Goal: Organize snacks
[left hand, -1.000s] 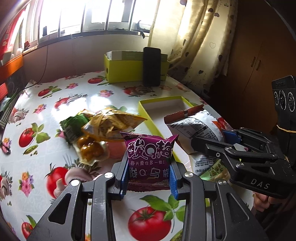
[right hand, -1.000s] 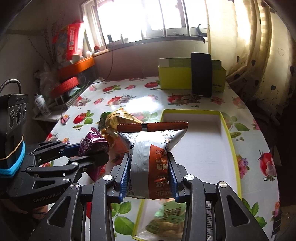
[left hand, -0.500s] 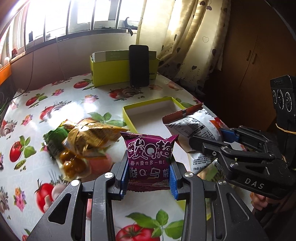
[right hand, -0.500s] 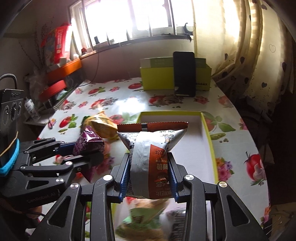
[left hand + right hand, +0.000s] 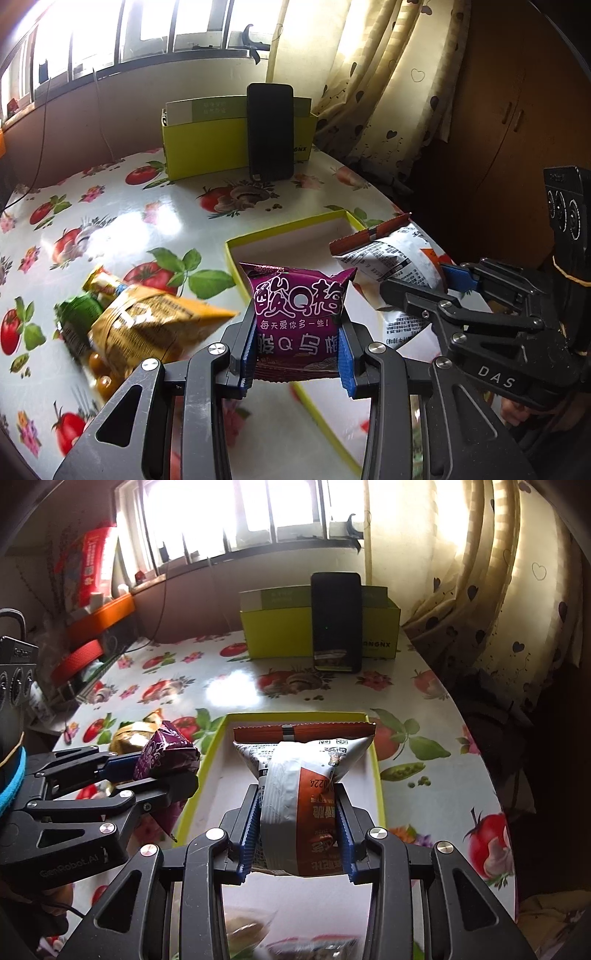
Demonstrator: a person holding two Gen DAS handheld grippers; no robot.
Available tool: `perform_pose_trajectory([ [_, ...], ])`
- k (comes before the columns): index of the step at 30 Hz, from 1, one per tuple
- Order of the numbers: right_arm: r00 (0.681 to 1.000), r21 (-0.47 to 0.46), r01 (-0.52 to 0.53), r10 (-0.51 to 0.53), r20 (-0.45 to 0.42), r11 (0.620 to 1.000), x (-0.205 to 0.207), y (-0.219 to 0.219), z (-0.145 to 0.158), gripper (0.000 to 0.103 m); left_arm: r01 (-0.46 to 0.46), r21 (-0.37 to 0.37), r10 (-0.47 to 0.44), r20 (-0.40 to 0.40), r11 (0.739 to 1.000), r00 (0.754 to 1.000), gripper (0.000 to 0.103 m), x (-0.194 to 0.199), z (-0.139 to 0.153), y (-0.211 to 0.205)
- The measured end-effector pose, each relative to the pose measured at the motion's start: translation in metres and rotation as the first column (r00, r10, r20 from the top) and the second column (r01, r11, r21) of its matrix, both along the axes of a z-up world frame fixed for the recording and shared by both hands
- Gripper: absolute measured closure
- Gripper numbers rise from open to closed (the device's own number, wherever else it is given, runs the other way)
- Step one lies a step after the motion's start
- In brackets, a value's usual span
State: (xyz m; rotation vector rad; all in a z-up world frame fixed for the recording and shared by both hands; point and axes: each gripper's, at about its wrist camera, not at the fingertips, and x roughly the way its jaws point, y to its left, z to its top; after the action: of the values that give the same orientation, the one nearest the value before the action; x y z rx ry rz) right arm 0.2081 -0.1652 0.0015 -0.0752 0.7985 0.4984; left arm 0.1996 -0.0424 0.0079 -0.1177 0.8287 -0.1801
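Note:
My left gripper [image 5: 297, 356] is shut on a purple snack packet [image 5: 299, 314] and holds it in the air over the near left corner of a shallow yellow-rimmed tray [image 5: 236, 242]. My right gripper [image 5: 297, 832] is shut on a white and orange snack bag [image 5: 303, 782], held above the white inside of the same tray [image 5: 375, 764]. In the left wrist view the right gripper [image 5: 424, 284] with its bag [image 5: 388, 258] hangs just to the right. In the right wrist view the left gripper [image 5: 155, 771] with the purple packet [image 5: 162, 749] is at the left.
A yellow snack bag [image 5: 147, 328] and a green packet [image 5: 79, 317] lie on the tomato-print tablecloth [image 5: 110, 229] left of the tray. A black phone [image 5: 270, 131] leans on a yellow box [image 5: 207, 151] at the back. Blurred packets [image 5: 243, 926] lie below the right gripper.
Both grippers have moved forward over the table toward the tray with their packets still gripped. The loose snacks on the cloth have slid to the left and lower in the left wrist view.

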Motion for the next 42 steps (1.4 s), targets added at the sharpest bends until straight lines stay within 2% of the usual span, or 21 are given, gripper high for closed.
perform_pose_trajectory([
  [17, 0.999, 0.0, -0.006, 0.006, -0.054, 1.0, 0.065, 0.004, -0.016, 0.067, -0.027, -0.016, 0.026, -0.049, 1.0, 0.998, 0.066, 0.061, -0.019, -0.007],
  [25, 0.999, 0.019, 0.002, -0.001, -0.042, 1.0, 0.066, -0.006, -0.012, 0.059, -0.044, -0.017, 0.044, -0.047, 0.999, 0.998, 0.065, 0.076, -0.025, -0.006],
  [32, 0.999, 0.031, 0.018, -0.017, -0.029, 0.999, 0.052, -0.016, -0.004, 0.059, -0.059, -0.04, 0.059, 0.005, 0.997, 0.998, 0.046, 0.072, -0.018, -0.003],
  [34, 0.999, 0.02, 0.027, -0.026, -0.022, 0.999, 0.048, -0.018, -0.005, 0.062, -0.066, -0.045, 0.067, 0.015, 0.997, 0.998, 0.046, 0.068, -0.014, 0.0],
  [36, 0.999, 0.0, 0.03, -0.03, -0.014, 1.0, 0.043, -0.018, -0.006, 0.077, -0.077, -0.045, 0.078, 0.026, 0.996, 0.997, 0.046, 0.063, -0.01, 0.003],
  [37, 1.0, -0.007, 0.027, -0.027, -0.017, 1.0, 0.043, -0.017, -0.008, 0.08, -0.084, -0.037, 0.085, 0.03, 0.996, 0.996, 0.046, 0.06, -0.008, 0.004],
  [42, 1.0, -0.026, 0.003, -0.003, -0.018, 1.0, 0.048, -0.006, -0.012, 0.082, -0.118, -0.01, 0.118, 0.026, 0.993, 0.993, 0.046, 0.049, -0.006, 0.009],
])
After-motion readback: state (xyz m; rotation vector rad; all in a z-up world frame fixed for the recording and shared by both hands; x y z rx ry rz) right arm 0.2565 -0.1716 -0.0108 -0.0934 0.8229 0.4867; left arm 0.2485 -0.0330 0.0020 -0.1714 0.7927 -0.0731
